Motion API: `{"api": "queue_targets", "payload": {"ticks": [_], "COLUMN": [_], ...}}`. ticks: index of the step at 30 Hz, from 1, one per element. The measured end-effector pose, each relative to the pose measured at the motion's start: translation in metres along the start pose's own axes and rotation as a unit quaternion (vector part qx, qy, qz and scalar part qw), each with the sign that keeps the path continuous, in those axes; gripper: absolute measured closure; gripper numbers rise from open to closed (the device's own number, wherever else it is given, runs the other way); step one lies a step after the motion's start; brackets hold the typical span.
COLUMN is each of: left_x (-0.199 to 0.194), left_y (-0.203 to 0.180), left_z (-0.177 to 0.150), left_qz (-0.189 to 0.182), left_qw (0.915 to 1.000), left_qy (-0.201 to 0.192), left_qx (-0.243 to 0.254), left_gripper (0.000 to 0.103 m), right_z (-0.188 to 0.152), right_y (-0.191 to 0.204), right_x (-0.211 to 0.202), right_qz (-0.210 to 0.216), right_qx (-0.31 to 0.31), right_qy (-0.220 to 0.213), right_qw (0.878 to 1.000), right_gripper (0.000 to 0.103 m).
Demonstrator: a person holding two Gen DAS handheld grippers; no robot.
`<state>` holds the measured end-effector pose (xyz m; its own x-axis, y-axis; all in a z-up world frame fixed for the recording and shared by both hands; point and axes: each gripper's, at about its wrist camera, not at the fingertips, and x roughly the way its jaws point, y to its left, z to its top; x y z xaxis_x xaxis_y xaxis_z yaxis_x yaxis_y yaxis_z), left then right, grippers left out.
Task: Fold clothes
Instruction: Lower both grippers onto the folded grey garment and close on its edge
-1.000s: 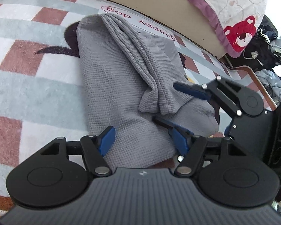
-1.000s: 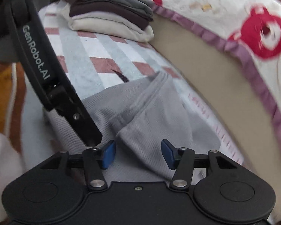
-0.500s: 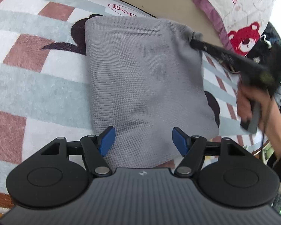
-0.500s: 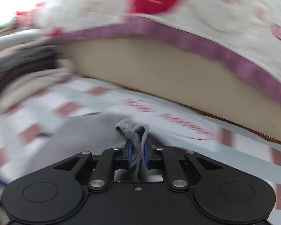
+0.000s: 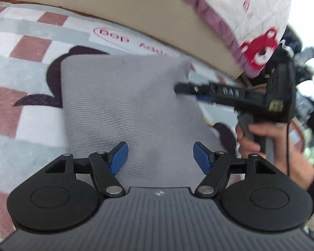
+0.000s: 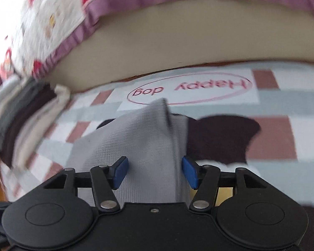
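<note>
**Grey knit lies folded on the rug, both claws spread**

Where the left claw [image 5: 160,160] hovers nearest the camera, its blue fingers stand wide apart over the near edge of the grey garment [image 5: 125,108], holding nothing. The garment lies on the checked rug [image 5: 21,104] as a roughly square, smooth packet, its far corners toward the rug's far edge by the "Happy dog" label [image 6: 190,87].

At its right side the right claw [image 6: 155,172] is also spread, the fingers flanking a raised ridge of cloth without pinching it. In the right wrist view that far corner stands peaked rather than flat.

The fabric looks a soft, light waffle knit: it should drape and sag, not hold a crease, and layers may slide apart. A corner or a doubled edge, all layers pinched together, seems the best hold.

Beyond, a stack of folded clothes [image 6: 21,113] sits near the rug's far left corner, against a beige mattress [image 6: 178,48].
</note>
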<state>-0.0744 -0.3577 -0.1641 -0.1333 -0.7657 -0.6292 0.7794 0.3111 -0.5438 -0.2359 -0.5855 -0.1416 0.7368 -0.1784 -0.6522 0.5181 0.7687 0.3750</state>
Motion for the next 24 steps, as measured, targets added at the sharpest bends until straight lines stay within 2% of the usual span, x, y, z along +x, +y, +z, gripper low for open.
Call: {"api": "queue_targets", "payload": {"ticks": [5, 10, 12, 14, 17, 21, 22, 24], "left_x": [0.005, 0.005, 0.021, 0.036, 0.025, -0.013, -0.022, -0.038], "left_y": [-0.001, -0.017, -0.016, -0.009, 0.0, 0.013, 0.02, 0.04], "left_z": [0.006, 0.037, 0.046, 0.05, 0.05, 0.044, 0.042, 0.036], "left_qz": [-0.001, 0.0, 0.027, 0.063, 0.086, 0.167, 0.163, 0.11], "left_qw": [1.0, 0.999, 0.999, 0.9973, 0.9962, 0.9839, 0.9842, 0.9907], "left_qy": [0.0, -0.032, -0.009, 0.018, -0.006, -0.065, -0.067, -0.049], "left_qx": [-0.007, 0.031, 0.035, 0.033, 0.014, -0.006, -0.02, -0.064], "left_gripper": [0.034, 0.033, 0.033, 0.038, 0.039, 0.036, 0.036, 0.034], "right_z": [0.012, 0.024, 0.028, 0.023, 0.011, -0.011, -0.017, -0.029], "right_y": [0.008, 0.016, 0.019, 0.017, 0.005, 0.001, 0.001, 0.0], "right_x": [0.007, 0.014, 0.014, -0.001, -0.01, -0.015, -0.018, -0.023], "right_qz": [-0.057, -0.113, -0.127, -0.086, -0.012, -0.009, -0.013, -0.017], "right_qx": [-0.025, -0.05, -0.058, -0.049, -0.02, -0.041, -0.052, -0.065], "right_qy": [-0.01, -0.019, -0.024, -0.034, -0.007, 0.038, 0.048, 0.066], "right_qw": [0.998, 0.992, 0.99, 0.995, 1.0, 0.998, 0.997, 0.996], "right_gripper": [0.038, 0.038, 0.038, 0.037, 0.037, 0.037, 0.037, 0.037]}}
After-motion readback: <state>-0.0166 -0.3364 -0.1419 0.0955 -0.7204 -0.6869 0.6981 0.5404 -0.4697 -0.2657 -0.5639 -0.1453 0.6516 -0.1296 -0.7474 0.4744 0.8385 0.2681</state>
